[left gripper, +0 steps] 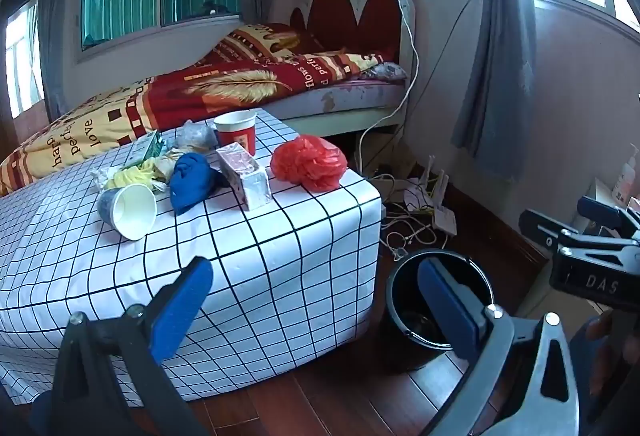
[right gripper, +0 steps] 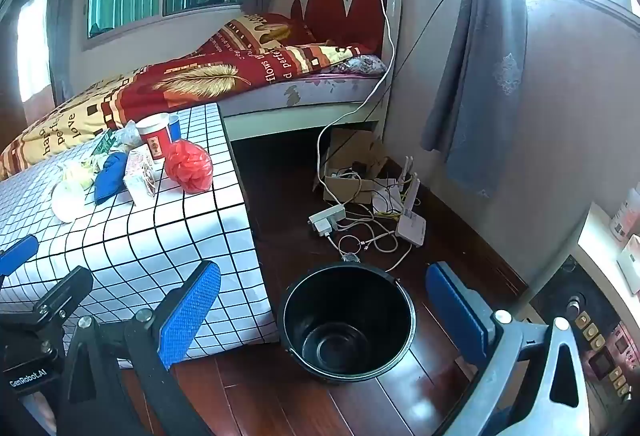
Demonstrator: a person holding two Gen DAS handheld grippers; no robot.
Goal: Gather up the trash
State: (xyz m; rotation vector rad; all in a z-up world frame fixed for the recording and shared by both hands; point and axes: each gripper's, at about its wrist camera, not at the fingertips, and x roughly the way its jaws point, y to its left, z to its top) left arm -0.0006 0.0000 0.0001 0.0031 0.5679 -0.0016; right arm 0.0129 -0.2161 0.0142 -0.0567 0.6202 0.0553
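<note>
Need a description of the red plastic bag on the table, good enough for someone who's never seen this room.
Start at the table with the black-grid white cloth, in front of the bed. Trash is piled on top; the red plastic bag is the crumpled, translucent lump nearest the table's corner, on the side of the black bucket. Beside it lies a pale carton; only the bag is scrunched and red all over.

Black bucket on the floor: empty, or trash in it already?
Empty. The right wrist view looks straight into the bucket and shows only its bare dark bottom; the trash, including the red bag, is on the table.
</note>
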